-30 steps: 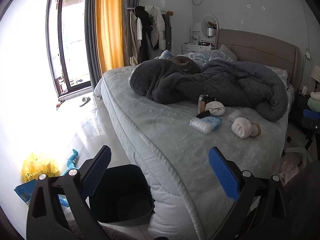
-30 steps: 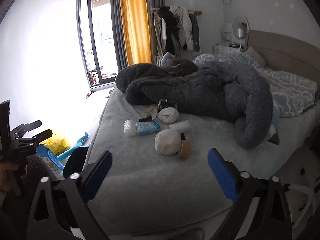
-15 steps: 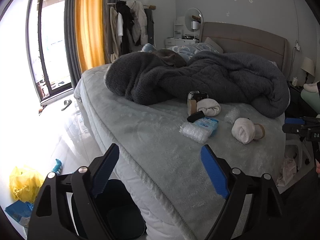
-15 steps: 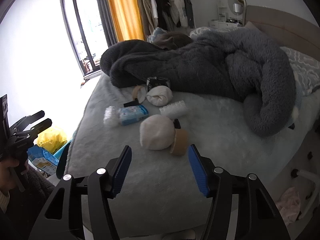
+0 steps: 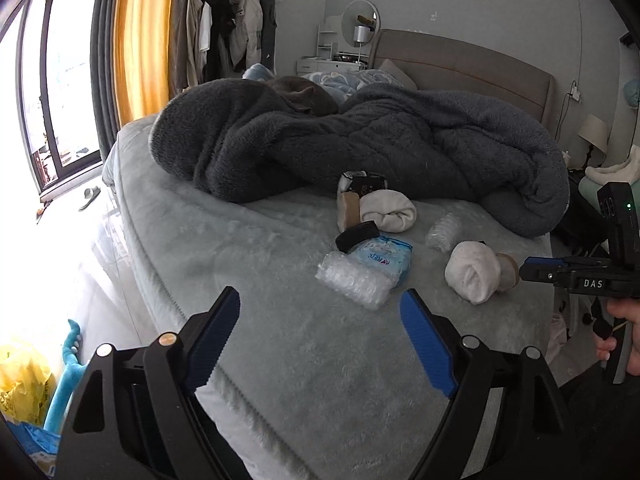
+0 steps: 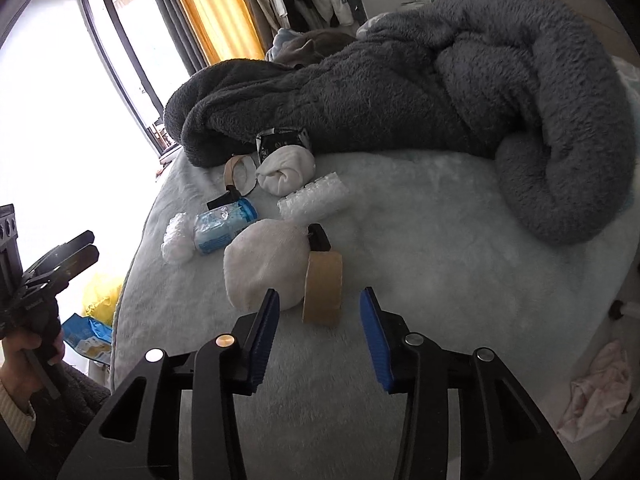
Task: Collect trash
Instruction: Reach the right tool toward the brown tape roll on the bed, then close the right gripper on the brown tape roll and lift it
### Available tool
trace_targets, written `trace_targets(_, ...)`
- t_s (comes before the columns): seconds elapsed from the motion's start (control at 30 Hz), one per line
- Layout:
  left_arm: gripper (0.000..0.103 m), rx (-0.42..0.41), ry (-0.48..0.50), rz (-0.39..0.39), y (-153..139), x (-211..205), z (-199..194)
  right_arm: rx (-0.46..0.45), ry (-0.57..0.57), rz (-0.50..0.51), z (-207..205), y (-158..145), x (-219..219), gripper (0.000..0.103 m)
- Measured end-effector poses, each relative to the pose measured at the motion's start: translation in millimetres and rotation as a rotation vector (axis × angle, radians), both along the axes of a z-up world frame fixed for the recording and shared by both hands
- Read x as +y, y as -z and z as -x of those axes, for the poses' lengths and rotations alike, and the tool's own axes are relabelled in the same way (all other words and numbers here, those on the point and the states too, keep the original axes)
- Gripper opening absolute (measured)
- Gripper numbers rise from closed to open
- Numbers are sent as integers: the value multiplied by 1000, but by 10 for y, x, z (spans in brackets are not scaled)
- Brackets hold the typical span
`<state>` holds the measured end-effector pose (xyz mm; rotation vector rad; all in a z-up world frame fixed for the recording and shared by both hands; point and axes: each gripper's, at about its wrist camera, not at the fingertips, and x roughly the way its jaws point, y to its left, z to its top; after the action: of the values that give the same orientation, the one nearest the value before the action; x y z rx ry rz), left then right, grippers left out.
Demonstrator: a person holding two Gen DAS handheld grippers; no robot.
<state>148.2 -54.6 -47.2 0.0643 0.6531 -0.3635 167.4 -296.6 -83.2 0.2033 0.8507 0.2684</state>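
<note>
My right gripper (image 6: 318, 312) gapes empty, the brown tape roll (image 6: 322, 287) just ahead between its fingers, a white sock ball (image 6: 264, 264) touching it leftward. My left gripper (image 5: 320, 322) hangs wide, empty, bubble wrap (image 5: 354, 282) just beyond.

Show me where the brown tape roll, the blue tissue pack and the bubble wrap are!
brown tape roll (image 6: 322, 285): right wrist view, on its outer band.
blue tissue pack (image 5: 384, 257): left wrist view, on its printed top.
bubble wrap (image 5: 352, 282): left wrist view, middle of the clear bundle.
</note>
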Motion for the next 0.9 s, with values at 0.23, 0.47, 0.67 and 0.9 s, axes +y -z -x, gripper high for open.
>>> trace_targets(0.23,85,14,19,-33,109,-143,-185,33,2,-3,-165,116,-13,28)
trace_targets(0.47,88,43,39,-17,196,-207,-320,21,-7,2,-194,107,5,21)
trace_targets(0.67,90,71,44,-12,278,-270,-430,-10,-7,55,-172,2,-1,21)
trace_targets(0.9,91,90,56,-33,396,-332,-513,-64,2,93,-176,-161,-25,20)
